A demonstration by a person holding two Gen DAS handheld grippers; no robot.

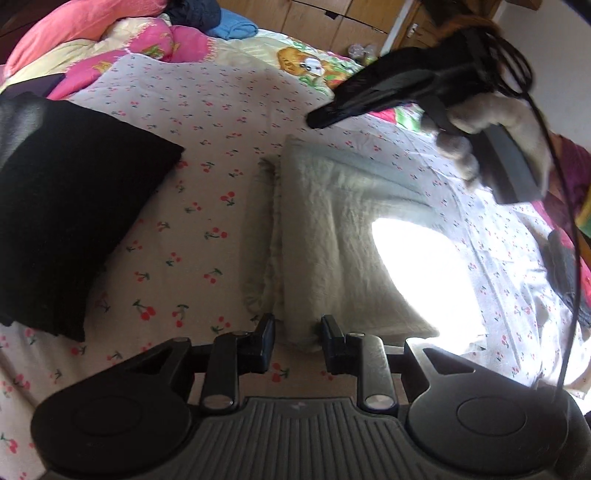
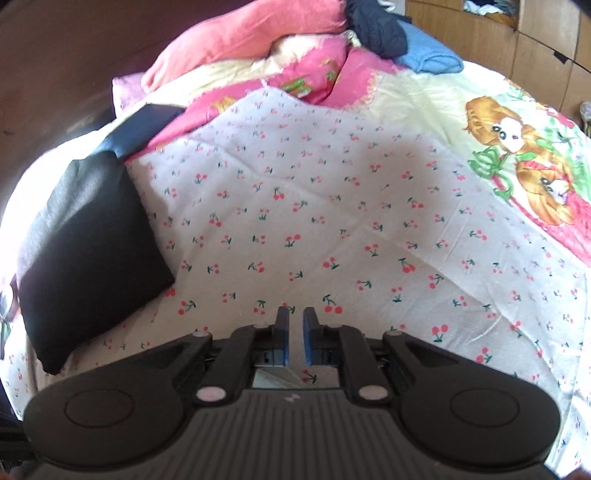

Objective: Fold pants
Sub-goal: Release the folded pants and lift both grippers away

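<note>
Folded cream pants (image 1: 332, 236) lie on the cherry-print sheet (image 1: 207, 206) in the left wrist view, with a bright sun patch on their right part. My left gripper (image 1: 297, 332) is open and empty, its fingers either side of the pants' near corner. My right gripper shows in that view (image 1: 317, 118) held in a hand above the pants' far edge. In the right wrist view my right gripper (image 2: 295, 325) has its blue pads nearly together with nothing between them, over bare sheet (image 2: 295, 206).
A folded black garment (image 1: 66, 214) lies left of the pants; it also shows in the right wrist view (image 2: 85, 243). Pink and cream bedding (image 2: 258, 55), dark and blue clothes (image 2: 406, 40) are piled at the bed's far end. Wooden cupboards (image 1: 332, 18) stand behind.
</note>
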